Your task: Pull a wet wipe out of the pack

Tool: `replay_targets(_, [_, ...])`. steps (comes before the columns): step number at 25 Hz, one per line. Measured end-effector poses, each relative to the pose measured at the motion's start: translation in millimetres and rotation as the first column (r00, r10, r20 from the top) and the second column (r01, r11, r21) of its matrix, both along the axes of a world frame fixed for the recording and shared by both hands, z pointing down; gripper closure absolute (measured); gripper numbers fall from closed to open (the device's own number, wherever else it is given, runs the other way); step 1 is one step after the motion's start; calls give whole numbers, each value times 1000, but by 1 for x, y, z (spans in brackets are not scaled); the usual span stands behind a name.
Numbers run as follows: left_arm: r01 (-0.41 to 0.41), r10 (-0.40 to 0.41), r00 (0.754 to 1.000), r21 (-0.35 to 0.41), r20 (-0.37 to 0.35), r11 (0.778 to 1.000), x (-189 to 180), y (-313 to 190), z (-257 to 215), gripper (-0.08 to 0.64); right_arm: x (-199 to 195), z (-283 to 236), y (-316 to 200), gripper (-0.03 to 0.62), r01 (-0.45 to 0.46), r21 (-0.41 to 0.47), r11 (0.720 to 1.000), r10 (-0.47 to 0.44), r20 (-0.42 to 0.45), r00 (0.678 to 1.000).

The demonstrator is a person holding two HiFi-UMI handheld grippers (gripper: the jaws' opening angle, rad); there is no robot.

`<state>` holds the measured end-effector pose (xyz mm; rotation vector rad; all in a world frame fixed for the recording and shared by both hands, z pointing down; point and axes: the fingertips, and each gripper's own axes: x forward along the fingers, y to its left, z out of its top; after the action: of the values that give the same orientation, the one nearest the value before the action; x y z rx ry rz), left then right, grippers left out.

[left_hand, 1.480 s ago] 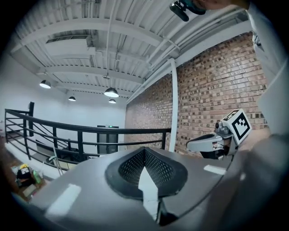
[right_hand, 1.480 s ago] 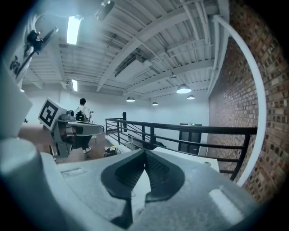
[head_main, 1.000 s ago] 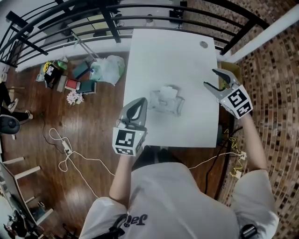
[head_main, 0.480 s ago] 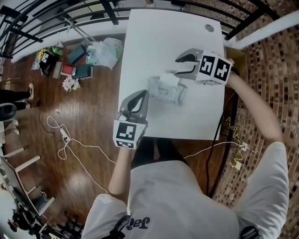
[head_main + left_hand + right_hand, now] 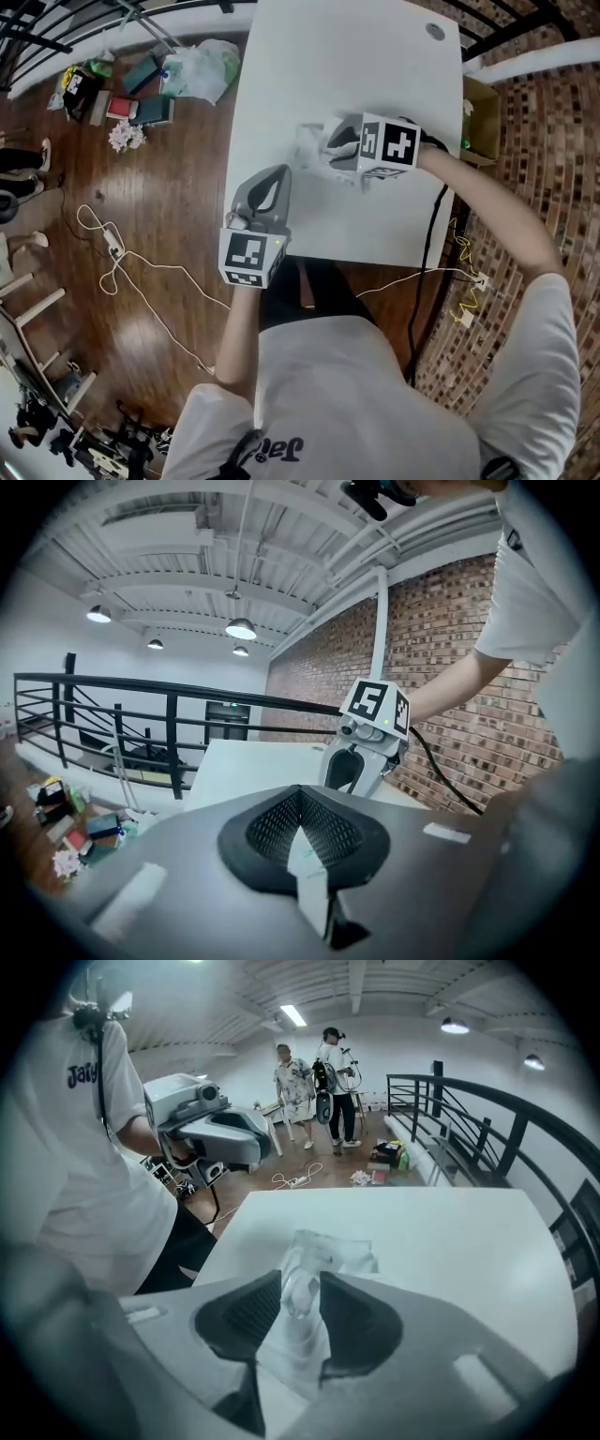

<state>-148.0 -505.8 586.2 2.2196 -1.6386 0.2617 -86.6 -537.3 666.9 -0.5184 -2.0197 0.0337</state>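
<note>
Now right gripper (image 5: 302,1281) jaws, just closing, pinch the wet wipe (image 5: 300,1335) poking from its pack (image 5: 361,1255); left gripper (image 5: 300,808) jaws together.

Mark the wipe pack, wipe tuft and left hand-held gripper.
Clear plastic wet wipe pack (image 5: 345,1252), right gripper view, top film.
White wipe tuft (image 5: 302,1294), right gripper view, middle.
Left hand-held gripper (image 5: 300,803), left gripper view, between fingertips.

R arm reaching fwd, grey right gripper (image 5: 330,150) tipped steeply down, jaws just been closing, now pinching a crumpled white wet wipe (image 5: 300,1330). L arm bent, grey left gripper (image 5: 274,178) near level, jaws together, empty.
</note>
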Motion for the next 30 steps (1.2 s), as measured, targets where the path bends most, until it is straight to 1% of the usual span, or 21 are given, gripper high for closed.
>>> replay_targets(4, [10,-10,1000,-12,-4,1000,0,8,7,545,-8,15,4,491,-44,-29,999,44,-10,999])
replay_targets(6, [10,-10,1000,-10,-1,1000,1,10,7,545,-11,20,2,508,-60,-29,998,59,-10,998])
replay_targets(10, [5,-5,1000,-14,-5,1000,5,14,8,545,-11,25,-1,565,-63,-10,998,62,-25,998])
replay_targets(11, [3,-3,1000,-15,-6,1000,6,15,8,545,-10,25,0,591,-60,-9,998,60,-28,998])
replay_targets(15, [-5,4,1000,-15,-10,1000,7,16,5,545,-9,17,3,597,-43,23,999,43,-17,999])
replay_targets(20, [-27,26,1000,-5,-15,1000,12,15,-1,545,-9,-5,-4,598,-60,73,995,58,30,998])
replay_targets(25, [-57,57,998,-5,-31,998,21,13,-8,545,-3,-28,-13,598,-110,84,990,107,50,993])
replay_targets(30, [-83,83,996,9,-27,997,24,13,-17,545,3,-54,-12,600,-144,96,985,137,74,988])
